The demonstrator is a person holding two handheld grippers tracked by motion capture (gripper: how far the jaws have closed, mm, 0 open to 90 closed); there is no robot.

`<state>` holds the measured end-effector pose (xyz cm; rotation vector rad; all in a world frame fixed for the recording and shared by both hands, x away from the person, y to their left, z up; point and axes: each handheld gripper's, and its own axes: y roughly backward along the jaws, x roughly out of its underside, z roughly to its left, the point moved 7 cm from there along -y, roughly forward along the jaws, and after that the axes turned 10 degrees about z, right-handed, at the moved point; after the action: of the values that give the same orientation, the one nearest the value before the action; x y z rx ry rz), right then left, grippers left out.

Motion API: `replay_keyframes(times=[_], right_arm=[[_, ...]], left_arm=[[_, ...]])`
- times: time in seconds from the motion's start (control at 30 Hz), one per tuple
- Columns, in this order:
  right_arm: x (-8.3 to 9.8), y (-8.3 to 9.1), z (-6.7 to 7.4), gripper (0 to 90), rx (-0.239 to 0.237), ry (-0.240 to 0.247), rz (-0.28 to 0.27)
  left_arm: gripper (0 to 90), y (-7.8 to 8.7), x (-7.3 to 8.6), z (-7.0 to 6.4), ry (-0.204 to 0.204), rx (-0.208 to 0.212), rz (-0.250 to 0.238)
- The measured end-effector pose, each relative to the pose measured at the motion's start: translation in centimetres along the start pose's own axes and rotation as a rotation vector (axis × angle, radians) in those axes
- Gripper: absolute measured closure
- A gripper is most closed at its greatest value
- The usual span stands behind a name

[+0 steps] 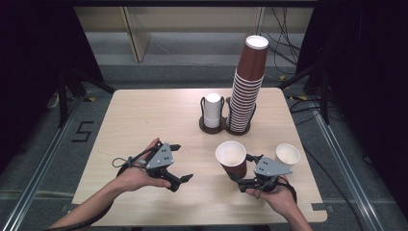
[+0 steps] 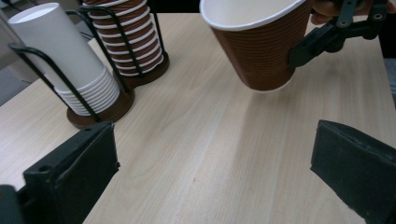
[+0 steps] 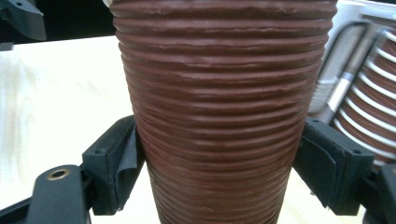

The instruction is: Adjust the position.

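Brown cup [image 3: 219, 112] between right gripper [image 3: 219, 172] jaws

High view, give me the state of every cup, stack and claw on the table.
Ribbed brown paper cup: upright, gripped by right claw.
White paper cup: upright, empty.
Brown cup stack: tall, leaning.
White cup stack: short, in holder.
Left claw: open, empty.

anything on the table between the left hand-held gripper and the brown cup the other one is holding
No, bare wood. The high view shows nothing between the left hand-held gripper and the brown cup clamped in the right hand-held gripper.
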<state>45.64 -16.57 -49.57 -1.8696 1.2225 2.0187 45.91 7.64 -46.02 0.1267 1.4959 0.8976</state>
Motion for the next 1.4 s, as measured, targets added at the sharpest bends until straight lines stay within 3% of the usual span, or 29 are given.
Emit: replay_keyframes(times=[0.07, 0.1, 0.2, 0.27, 0.4, 0.47, 0.63, 0.67, 0.7, 0.73, 0.77, 0.8, 0.83, 0.87, 0.9, 0.93, 0.97, 1.0, 1.13, 1.17, 1.23, 1.27, 1.3, 1.4], right_arm=[[0.5, 0.3, -0.3, 20.9, 0.008, -0.020, 0.000], [0.7, 0.4, -0.4, 20.9, 0.017, -0.020, -0.004], [0.9, 0.9, -0.8, 20.8, 0.034, -0.039, 0.002], [1.0, 1.3, -1.2, 20.8, 0.057, -0.037, -0.004], [1.4, 2.2, -1.3, 20.6, 0.070, -0.092, -0.002], [1.6, 2.5, -1.9, 20.6, 0.095, -0.061, -0.016], [2.3, 3.3, -2.1, 20.5, 0.109, -0.104, -0.027], [2.3, 3.5, -2.5, 20.5, 0.137, -0.083, -0.030], [2.4, 3.6, -2.5, 20.5, 0.134, -0.110, -0.037], [2.5, 3.8, -2.8, 20.5, 0.147, -0.097, -0.039], [2.6, 3.9, -2.5, 20.5, 0.126, -0.158, -0.031], [2.7, 4.0, -2.9, 20.5, 0.147, -0.122, -0.034], [2.7, 3.9, -2.8, 20.5, 0.134, -0.167, -0.047], [2.7, 3.9, -2.7, 20.5, 0.134, -0.179, -0.055], [2.8, 4.1, -2.9, 20.4, 0.149, -0.182, -0.038], [2.7, 4.1, -3.1, 20.4, 0.160, -0.162, -0.046], [2.7, 4.0, -2.9, 20.4, 0.155, -0.185, -0.050], [2.5, 4.1, -3.2, 20.4, 0.165, -0.156, -0.054], [2.1, 4.1, -3.0, 20.4, 0.173, -0.164, -0.071], [2.1, 4.1, -2.7, 20.4, 0.150, -0.178, -0.069], [2.1, 4.2, -3.0, 20.4, 0.173, -0.152, -0.060], [2.1, 4.1, -2.9, 20.4, 0.175, -0.182, -0.076], [2.2, 4.2, -3.1, 20.4, 0.177, -0.156, -0.060], [2.8, 4.2, -3.6, 20.4, 0.184, -0.171, -0.066]], left_arm=[[1.4, 0.1, 0.5, 0.2, 0.020, -0.024, -0.010], [1.4, 0.1, 0.9, 0.0, 0.070, -0.020, -0.010], [1.3, 0.1, 1.4, 0.6, 0.070, -0.053, -0.034], [1.3, 0.3, 1.8, 0.6, 0.101, -0.080, -0.035], [1.3, 0.3, 2.7, 0.5, 0.129, -0.091, -0.053], [1.2, 0.3, 3.2, 0.5, 0.150, -0.109, -0.056], [1.1, 0.3, 3.6, 1.1, 0.203, -0.154, -0.079], [1.1, 0.3, 3.5, 1.2, 0.213, -0.161, -0.086], [1.1, 0.3, 3.5, 1.2, 0.216, -0.168, -0.087], [1.1, 0.2, 3.5, 1.2, 0.217, -0.172, -0.091], [1.1, 0.1, 3.4, 1.2, 0.217, -0.172, -0.097], [1.1, 0.0, 3.3, 1.1, 0.217, -0.165, -0.104], [1.1, 0.0, 3.3, 1.0, 0.216, -0.173, -0.090], [1.1, -0.1, 3.3, 0.9, 0.217, -0.170, -0.097], [1.0, -0.1, 3.3, 0.9, 0.214, -0.168, -0.096], [0.9, -0.1, 3.4, 0.8, 0.215, -0.169, -0.091], [0.9, -0.2, 3.5, 0.8, 0.215, -0.168, -0.094], [0.9, -0.1, 3.5, 0.7, 0.216, -0.167, -0.095], [0.6, 0.2, 3.7, 0.7, 0.215, -0.168, -0.094], [0.6, 0.3, 3.7, 0.8, 0.218, -0.169, -0.101], [0.6, 0.3, 3.6, 1.3, 0.228, -0.178, -0.113], [0.6, 0.3, 3.6, 1.4, 0.233, -0.183, -0.114], [0.6, 0.4, 3.7, 1.6, 0.237, -0.193, -0.104], [0.6, 0.2, 3.5, 1.9, 0.241, -0.201, -0.117]])
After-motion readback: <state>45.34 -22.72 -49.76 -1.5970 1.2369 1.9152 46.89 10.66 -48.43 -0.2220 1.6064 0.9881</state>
